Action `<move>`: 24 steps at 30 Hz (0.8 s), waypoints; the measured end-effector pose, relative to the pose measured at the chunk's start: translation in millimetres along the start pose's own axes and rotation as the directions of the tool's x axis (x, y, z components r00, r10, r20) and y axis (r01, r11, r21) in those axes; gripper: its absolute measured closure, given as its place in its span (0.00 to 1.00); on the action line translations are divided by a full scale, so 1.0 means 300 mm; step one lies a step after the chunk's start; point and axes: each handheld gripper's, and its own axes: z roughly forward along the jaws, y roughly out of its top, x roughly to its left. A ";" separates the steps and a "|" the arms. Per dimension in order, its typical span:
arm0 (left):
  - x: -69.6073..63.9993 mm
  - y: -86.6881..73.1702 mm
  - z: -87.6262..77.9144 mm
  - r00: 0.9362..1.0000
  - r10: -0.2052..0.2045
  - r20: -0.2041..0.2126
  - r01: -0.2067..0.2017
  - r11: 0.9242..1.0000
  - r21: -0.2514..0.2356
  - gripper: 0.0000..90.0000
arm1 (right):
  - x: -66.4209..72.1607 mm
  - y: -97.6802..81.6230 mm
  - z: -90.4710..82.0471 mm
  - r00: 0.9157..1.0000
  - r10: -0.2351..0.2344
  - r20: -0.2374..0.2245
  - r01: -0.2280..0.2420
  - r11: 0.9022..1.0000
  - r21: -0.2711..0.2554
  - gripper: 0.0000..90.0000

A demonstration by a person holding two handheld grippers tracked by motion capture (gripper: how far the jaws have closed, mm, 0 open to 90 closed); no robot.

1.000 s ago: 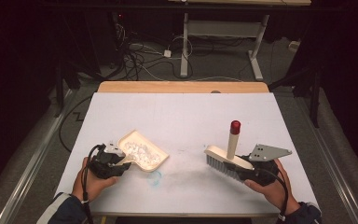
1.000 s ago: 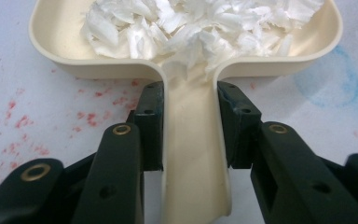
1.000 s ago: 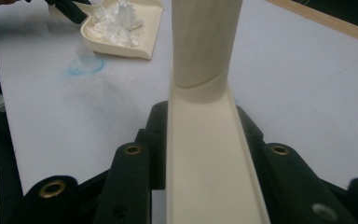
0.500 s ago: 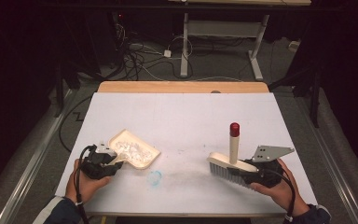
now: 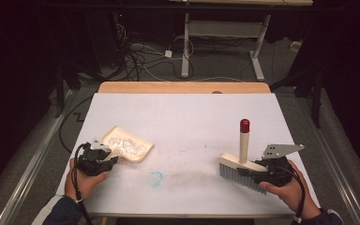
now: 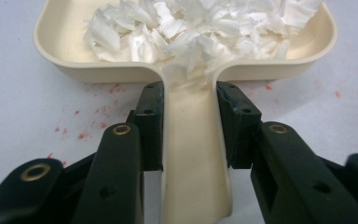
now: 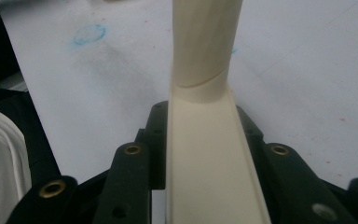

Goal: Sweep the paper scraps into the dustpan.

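— Two tools, both gripped. The cream dustpan (image 5: 126, 146) sits on the white worktop (image 5: 187, 117) at its left front, and the left claw (image 6: 189, 109) is clamped on its handle, one pad on each side.

— What's in it?

— White paper shreds (image 6: 191, 28), heaped in the tray. In the left claw's view, small red specks dot the sheet around it.

— And the brush?

— The hand brush (image 5: 241, 164) is at the right front, bristles down on the worktop, red-capped handle upright. The right claw (image 7: 200, 126) is closed on its cream back.

— Anything between them?

— A blue ring mark (image 5: 156, 178) and a grey smudge, nearer the front edge.
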 end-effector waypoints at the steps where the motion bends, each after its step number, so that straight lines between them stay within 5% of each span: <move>1: 0.002 0.003 0.008 1.000 -0.009 -0.004 0.009 1.000 -0.003 0.71 | 0.001 -0.002 -0.005 1.000 0.001 -0.007 -0.001 1.000 0.000 0.75; 6: 0.008 0.025 0.039 0.998 -0.064 -0.030 0.063 0.998 -0.019 0.71 | -0.017 -0.010 -0.024 0.998 0.037 -0.055 -0.036 0.999 0.012 0.75; 13: 0.002 0.055 0.092 0.986 -0.158 -0.051 0.156 0.987 -0.030 0.71 | -0.091 0.003 0.007 0.992 0.084 -0.089 -0.079 0.995 0.062 0.75; 20: -0.039 0.110 0.153 0.982 -0.176 -0.074 0.176 0.984 -0.010 0.70 | -0.183 0.064 0.064 0.991 0.093 -0.098 -0.079 0.987 0.140 0.72; 24: -0.062 0.125 0.166 0.985 -0.159 -0.065 0.159 0.987 -0.012 0.67 | -0.231 0.092 0.095 0.992 0.073 -0.106 -0.053 0.983 0.173 0.67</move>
